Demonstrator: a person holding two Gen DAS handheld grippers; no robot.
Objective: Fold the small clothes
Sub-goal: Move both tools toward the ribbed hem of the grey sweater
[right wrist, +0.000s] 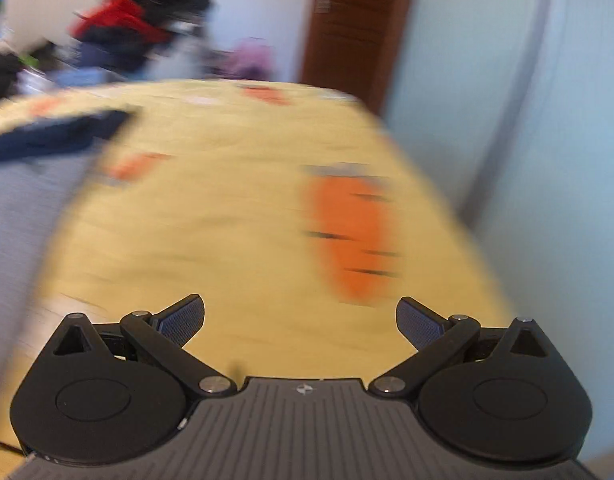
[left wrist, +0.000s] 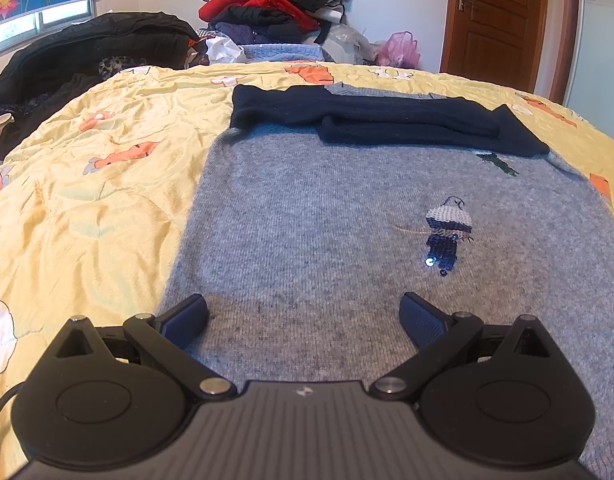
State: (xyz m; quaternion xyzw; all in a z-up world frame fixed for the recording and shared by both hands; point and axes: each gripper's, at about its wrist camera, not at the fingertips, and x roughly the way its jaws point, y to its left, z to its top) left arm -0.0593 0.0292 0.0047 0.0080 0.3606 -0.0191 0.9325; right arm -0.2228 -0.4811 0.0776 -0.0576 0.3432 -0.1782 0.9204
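A grey knitted sweater (left wrist: 307,216) lies flat on the yellow bedspread (left wrist: 87,200), with its navy sleeves (left wrist: 367,120) folded across the far end. A small sequinned figure (left wrist: 447,232) decorates its right side. My left gripper (left wrist: 303,308) hovers open over the sweater's near hem, nothing between its fingers. In the blurred right wrist view, my right gripper (right wrist: 299,312) is open above bare bedspread (right wrist: 247,220), and the sweater (right wrist: 23,208) with its navy sleeve (right wrist: 47,136) lies off to the left.
A heap of red and dark clothes (left wrist: 275,4) and a black coat (left wrist: 87,52) sit beyond the bed's far edge. A pink bag (left wrist: 399,48) and a wooden door (left wrist: 503,20) are at the back right. The bed's right edge (right wrist: 467,216) drops beside a pale wall.
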